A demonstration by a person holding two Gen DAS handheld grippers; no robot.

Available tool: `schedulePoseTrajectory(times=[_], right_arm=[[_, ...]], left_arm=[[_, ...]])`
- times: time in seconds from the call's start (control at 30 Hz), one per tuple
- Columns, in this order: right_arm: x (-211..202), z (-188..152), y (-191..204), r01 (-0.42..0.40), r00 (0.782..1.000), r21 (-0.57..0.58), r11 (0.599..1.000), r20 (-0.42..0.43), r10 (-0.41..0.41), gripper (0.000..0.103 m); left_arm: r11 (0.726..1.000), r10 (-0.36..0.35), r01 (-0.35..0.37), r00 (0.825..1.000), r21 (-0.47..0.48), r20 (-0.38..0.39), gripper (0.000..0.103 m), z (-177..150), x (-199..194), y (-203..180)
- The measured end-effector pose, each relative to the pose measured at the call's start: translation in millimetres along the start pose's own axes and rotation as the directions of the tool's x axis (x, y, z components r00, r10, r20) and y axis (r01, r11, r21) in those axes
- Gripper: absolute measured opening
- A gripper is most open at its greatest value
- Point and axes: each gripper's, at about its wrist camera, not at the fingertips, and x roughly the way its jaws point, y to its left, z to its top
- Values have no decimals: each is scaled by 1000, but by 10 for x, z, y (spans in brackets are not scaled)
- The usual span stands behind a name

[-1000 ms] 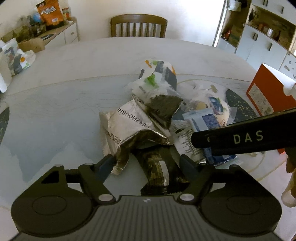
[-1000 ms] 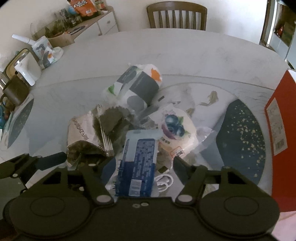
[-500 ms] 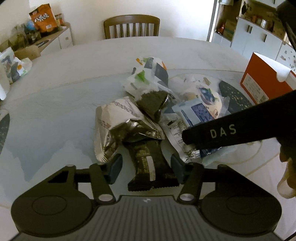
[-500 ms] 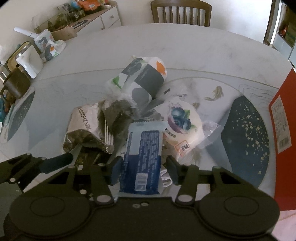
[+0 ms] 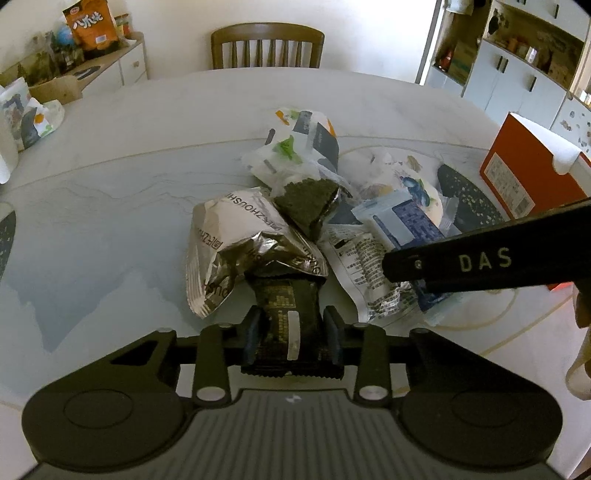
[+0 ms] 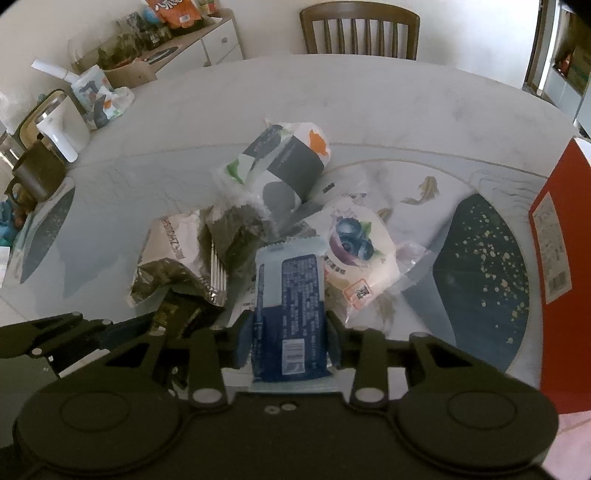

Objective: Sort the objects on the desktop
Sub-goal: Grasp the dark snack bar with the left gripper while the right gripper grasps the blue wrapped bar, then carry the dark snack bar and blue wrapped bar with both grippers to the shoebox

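Barely begun: left hand-held gripper (image 5: 291, 332) closing on a dark snack packet (image 5: 286, 314), right hand-held gripper (image 6: 288, 338) closing on a blue packet (image 6: 290, 314), apparently pinched, rest heaped on table (image 5: 110, 206).

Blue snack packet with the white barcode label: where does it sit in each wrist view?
Left wrist view: blue snack packet, right of centre, partly behind the right gripper's dark finger.
Right wrist view: blue snack packet, bottom centre, between the right gripper fingers, which are closing on it.
Shared landmark: wooden chair.
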Motion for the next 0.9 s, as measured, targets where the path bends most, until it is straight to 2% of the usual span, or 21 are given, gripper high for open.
schedulePoseTrajectory(times=[0.5, 0.9], right_arm=[[-238, -96, -114, -19, 1000, 25, 1000, 11, 18, 37], [-541, -198, -222, -9, 999, 32, 999, 45, 8, 37]], left_arm=[[998, -64, 64, 998, 18, -2, 31, -13, -144, -119], [996, -88, 87, 996, 36, 20, 30, 21, -350, -243]])
